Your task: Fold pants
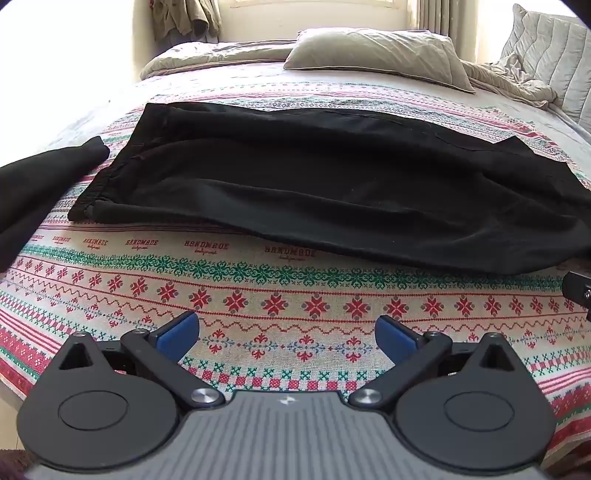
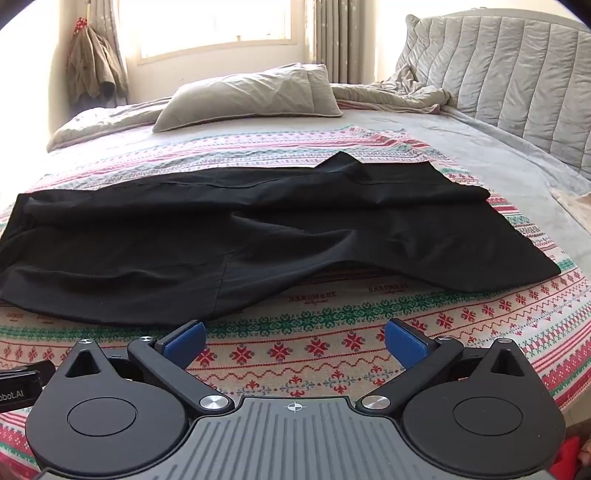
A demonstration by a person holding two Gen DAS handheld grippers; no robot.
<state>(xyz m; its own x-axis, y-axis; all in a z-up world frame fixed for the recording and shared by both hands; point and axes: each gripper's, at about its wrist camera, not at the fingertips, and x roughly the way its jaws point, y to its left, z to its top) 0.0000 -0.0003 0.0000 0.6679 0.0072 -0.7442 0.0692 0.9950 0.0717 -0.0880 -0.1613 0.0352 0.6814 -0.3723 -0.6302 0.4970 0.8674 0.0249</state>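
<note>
Black pants (image 1: 295,184) — long axis left-right, waistband left

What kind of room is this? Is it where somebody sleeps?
Most likely a bedroom. There is a big bed with a pillow and a padded headboard, and a curtained window behind. Black pants lie on the patterned bedspread.

My left tongs (image 1: 287,328) tilt downward, blue pads (image 1: 177,332) spread wide with nothing between them. My right tongs (image 2: 294,338) tilt down too, pads (image 2: 186,339) equally wide apart and empty.
</note>
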